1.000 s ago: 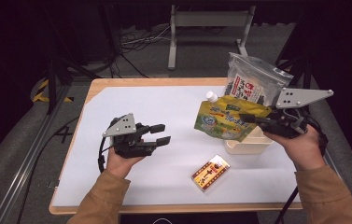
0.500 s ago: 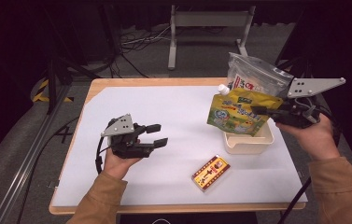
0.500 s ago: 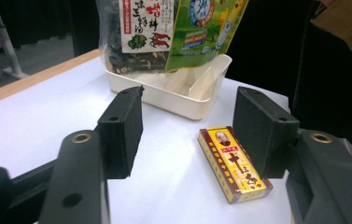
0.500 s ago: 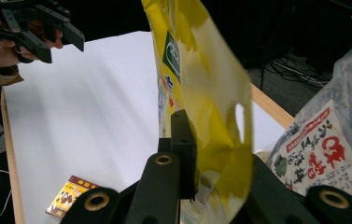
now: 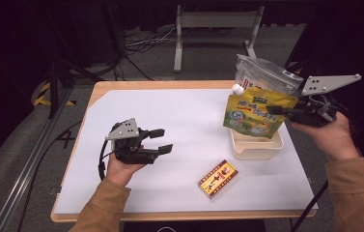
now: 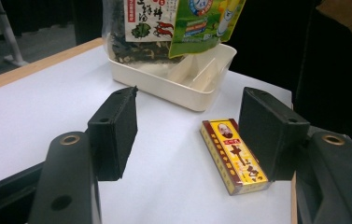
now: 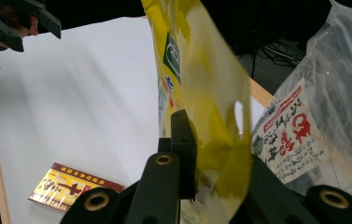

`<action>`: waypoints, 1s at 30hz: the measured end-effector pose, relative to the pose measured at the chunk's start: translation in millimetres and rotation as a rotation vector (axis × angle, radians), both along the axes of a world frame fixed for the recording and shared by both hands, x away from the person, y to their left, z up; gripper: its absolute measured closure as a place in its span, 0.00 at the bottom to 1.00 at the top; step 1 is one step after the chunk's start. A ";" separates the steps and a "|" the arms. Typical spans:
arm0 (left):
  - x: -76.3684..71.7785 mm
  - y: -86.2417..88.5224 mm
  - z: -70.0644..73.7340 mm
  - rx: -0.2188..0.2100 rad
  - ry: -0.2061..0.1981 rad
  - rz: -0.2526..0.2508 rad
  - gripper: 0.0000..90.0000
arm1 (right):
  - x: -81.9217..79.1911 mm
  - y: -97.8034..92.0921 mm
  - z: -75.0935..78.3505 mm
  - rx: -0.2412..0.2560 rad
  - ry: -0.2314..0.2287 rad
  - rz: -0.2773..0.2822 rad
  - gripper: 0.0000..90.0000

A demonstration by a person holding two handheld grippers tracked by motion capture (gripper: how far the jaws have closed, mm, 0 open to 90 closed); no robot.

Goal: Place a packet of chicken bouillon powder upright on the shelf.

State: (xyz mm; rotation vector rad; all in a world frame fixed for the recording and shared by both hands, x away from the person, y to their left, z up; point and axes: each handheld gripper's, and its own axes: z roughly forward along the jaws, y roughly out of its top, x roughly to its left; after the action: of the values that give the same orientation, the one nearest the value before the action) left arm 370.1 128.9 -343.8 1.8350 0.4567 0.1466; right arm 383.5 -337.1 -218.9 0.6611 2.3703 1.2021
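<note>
High view shows the right gripper (image 5: 272, 110) clamped on the yellow-green spout pouch (image 5: 254, 112) hanging just above the cream bin (image 5: 257, 150) near the table's right edge; lower it upright beside the clear bag (image 5: 261, 75), left gripper (image 5: 161, 140) waiting wide-jawed.

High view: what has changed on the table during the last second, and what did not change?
The right gripper, shut on the green-yellow pouch, carried it from in front of the cream tray to above it, beside the clear bag. The left gripper stayed open and in place; the yellow box did not move.
</note>
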 end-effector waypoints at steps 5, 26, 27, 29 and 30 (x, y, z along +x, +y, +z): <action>1.1 -1.3 -0.8 0.006 0.008 -0.004 0.42 | 3.8 -6.3 -1.9 -0.002 0.009 -0.019 0.96; 4.4 -7.1 -3.7 0.027 0.035 -0.016 0.40 | 20.1 -22.2 -16.3 -0.039 0.076 -0.048 0.96; 4.5 -7.0 -3.7 0.028 0.035 -0.017 0.40 | 20.6 -21.8 -16.8 -0.041 0.080 -0.047 0.96; 4.7 -6.9 -3.8 0.029 0.036 -0.017 0.40 | 22.3 -21.0 -18.3 -0.049 0.089 -0.047 0.96; 5.0 -6.8 -3.9 0.031 0.032 -0.019 0.40 | 22.9 -20.9 -18.8 -0.052 0.090 -0.049 0.96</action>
State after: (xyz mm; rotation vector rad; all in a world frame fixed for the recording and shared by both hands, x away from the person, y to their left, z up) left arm 375.1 122.1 -347.7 1.8740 0.4619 0.1121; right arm 406.4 -357.9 -237.7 0.7663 2.4355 1.1087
